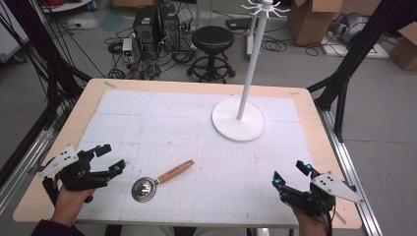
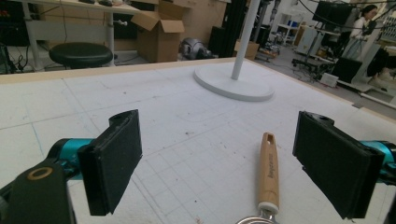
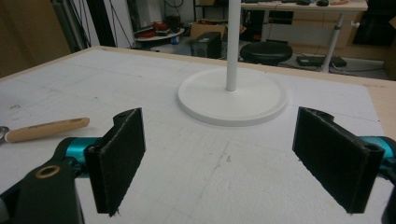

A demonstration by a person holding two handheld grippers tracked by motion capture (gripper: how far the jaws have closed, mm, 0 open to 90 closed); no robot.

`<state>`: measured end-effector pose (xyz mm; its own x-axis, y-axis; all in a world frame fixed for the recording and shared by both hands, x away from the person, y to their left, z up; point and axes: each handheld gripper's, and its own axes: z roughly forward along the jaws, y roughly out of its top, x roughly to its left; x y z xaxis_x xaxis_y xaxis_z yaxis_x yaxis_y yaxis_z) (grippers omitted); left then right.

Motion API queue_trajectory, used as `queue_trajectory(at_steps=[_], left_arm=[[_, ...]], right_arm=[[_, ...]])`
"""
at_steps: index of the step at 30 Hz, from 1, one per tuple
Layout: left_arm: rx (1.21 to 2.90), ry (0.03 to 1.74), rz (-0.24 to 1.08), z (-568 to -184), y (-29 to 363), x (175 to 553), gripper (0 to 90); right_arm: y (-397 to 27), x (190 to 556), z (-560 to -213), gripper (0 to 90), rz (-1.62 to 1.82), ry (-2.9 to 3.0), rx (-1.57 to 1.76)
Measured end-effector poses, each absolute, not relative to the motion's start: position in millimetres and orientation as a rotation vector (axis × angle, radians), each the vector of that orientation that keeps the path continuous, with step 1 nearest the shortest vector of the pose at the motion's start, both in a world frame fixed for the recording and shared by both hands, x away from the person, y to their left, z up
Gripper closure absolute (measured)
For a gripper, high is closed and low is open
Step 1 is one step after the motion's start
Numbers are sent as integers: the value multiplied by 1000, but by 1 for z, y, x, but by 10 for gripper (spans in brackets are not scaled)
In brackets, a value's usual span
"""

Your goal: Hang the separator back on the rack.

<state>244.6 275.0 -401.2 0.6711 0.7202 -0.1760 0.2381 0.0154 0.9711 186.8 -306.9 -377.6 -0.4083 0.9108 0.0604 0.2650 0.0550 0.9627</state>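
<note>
My left hand-held gripper [image 1: 109, 158] and right hand-held gripper [image 1: 290, 174] both gape empty; the wooden-handled round metal strainer [image 1: 160, 179] lies nearer than the white hook stand [image 1: 239, 118], so I'd clamp mid-handle squarely

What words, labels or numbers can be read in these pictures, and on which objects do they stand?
Dark print along the wooden handle of the metal strainer: there is a word, but it is too blurred to read.
White tall stand, table mat, both grippers: no text visible.
Background boxes: no legible markings.
</note>
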Motion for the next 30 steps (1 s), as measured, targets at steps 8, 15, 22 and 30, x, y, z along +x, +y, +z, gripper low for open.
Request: queue_trajectory(at_steps=[8, 15, 22, 30], left_arm=[[1611, 794, 407, -399, 254, 249, 168], [1706, 793, 336, -402, 233, 263, 237], [1770, 754, 254, -406, 199, 276, 257], [1901, 724, 187, -414, 164, 290, 282]], right_arm=[[-306, 187, -379, 157, 1390, 1757, 1174], [-304, 189, -379, 158, 1402, 1776, 1170], [-301, 191, -377, 158, 1407, 1792, 1155], [-300, 192, -378, 158, 1411, 1801, 1152]])
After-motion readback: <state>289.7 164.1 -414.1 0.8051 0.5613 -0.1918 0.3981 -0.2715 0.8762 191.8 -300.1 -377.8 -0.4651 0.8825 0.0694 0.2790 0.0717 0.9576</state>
